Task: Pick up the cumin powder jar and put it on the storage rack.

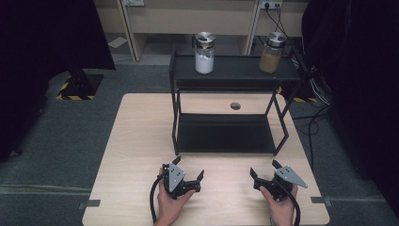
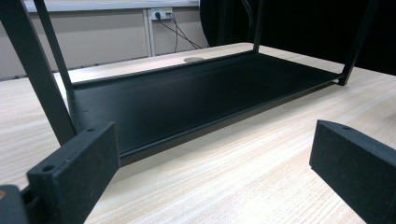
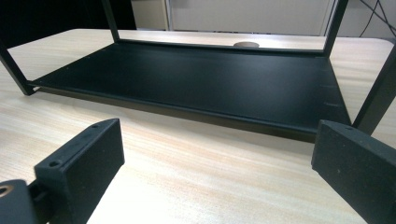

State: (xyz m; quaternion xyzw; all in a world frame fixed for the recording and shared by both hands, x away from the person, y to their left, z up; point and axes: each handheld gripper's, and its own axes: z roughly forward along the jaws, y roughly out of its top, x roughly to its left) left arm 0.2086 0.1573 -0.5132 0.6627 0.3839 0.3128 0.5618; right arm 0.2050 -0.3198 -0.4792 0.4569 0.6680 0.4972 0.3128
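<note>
Left gripper: the black two-jaw gripper [image 1: 188, 172] sits low over the near edge of the table in the person's left hand [image 1: 170, 202]; its jaws stand wide apart with nothing between them, bare wood showing in the gap in the left gripper view [image 2: 210, 186].
Right gripper: the matching black gripper [image 1: 264, 172], with a grey three-cornered plate on top, is held in the right hand [image 1: 281, 207] near the table's front right; its jaws are likewise spread and empty in the right gripper view [image 3: 215, 186].
Table: a light wooden tabletop [image 1: 136, 141] with a round cable hole [image 1: 235, 106] toward the back.
Rack: a black metal two-tier shelf [image 1: 226, 134] stands on the table just beyond both grippers; its lower tray is bare.
White jar: a clear glass jar of white powder with a silver lid [image 1: 204, 52] stands upright on the top tier, at its left end.
Brown jar: a clear glass jar of tan powder with a silver lid [image 1: 272, 52] stands upright at the right end, well apart from the first.
Floor: grey carpet [image 1: 70, 127] around the table.
</note>
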